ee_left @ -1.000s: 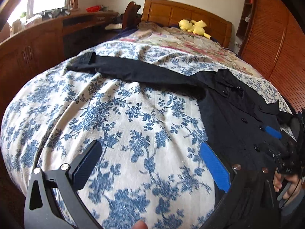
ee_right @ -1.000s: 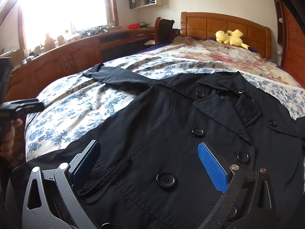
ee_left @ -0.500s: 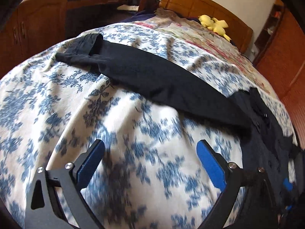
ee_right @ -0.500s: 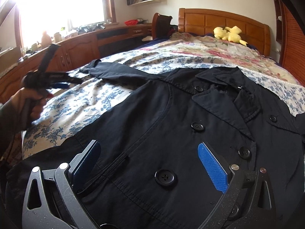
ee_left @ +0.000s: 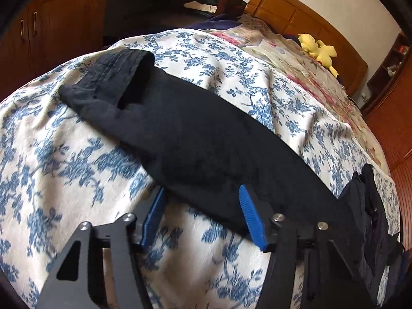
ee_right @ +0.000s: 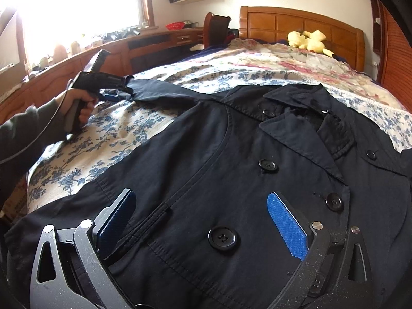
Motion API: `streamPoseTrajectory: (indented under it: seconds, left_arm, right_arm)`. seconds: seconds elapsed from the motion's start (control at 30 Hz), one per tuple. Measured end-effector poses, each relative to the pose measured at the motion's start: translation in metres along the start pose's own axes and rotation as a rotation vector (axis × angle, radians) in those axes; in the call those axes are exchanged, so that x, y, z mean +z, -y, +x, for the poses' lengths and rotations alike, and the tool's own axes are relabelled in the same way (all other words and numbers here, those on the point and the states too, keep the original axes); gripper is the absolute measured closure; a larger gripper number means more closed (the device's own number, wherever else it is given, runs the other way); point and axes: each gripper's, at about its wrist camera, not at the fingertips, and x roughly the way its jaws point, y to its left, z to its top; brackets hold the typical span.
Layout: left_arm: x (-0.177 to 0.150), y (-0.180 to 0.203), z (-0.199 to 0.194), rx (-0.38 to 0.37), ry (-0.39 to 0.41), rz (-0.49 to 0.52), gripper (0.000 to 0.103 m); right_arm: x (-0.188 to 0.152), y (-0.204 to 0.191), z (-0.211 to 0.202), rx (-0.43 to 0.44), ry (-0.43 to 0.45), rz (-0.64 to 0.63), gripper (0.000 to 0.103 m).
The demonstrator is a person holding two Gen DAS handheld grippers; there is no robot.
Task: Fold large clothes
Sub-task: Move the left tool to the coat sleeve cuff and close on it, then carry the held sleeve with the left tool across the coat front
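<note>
left gripper [ee_left: 203, 215] advanced to sleeve [ee_left: 180, 139] edge, parted | right gripper [ee_right: 203, 229] parted over coat [ee_right: 231, 180]

Coat [ee_right: 231, 180] lies on bed [ee_right: 123, 134], toy [ee_right: 307, 41] behind at headboard [ee_right: 296, 22]

Black double-breasted buttoned cloth coat [ee_right: 231, 180] flat, front up, under right tongs [ee_right: 203, 221]; sleeve [ee_left: 180, 134] stretched w/ its edge btwn left tongs [ee_left: 203, 211].

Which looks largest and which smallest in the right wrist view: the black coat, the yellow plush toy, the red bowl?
1. black coat, fills most of the frame
2. yellow plush toy
3. red bowl

The toy and the bowl are both far away, so their real sizes remain unsure.
</note>
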Motion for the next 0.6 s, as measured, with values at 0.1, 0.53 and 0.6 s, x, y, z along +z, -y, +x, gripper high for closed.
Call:
streamPoseTrajectory:
  seconds: [0.1,0.53,0.6]
  left_arm:
    - [0.005,0.005,0.007,0.02,-0.006,0.006,0.085]
    - [-0.033,0.146,-0.098,-0.05,0.101,0.354,0.103]
    - [-0.048,0.157,-0.115,-0.056,0.102,0.384,0.103]
  right_arm:
    - [0.0,0.0,0.0,0.001,0.003,0.003,0.0]
    - [-0.002,0.0,-0.01,-0.006,0.038,0.012,0.0]
    - [-0.002,0.0,-0.011,-0.008,0.043,0.011,0.0]
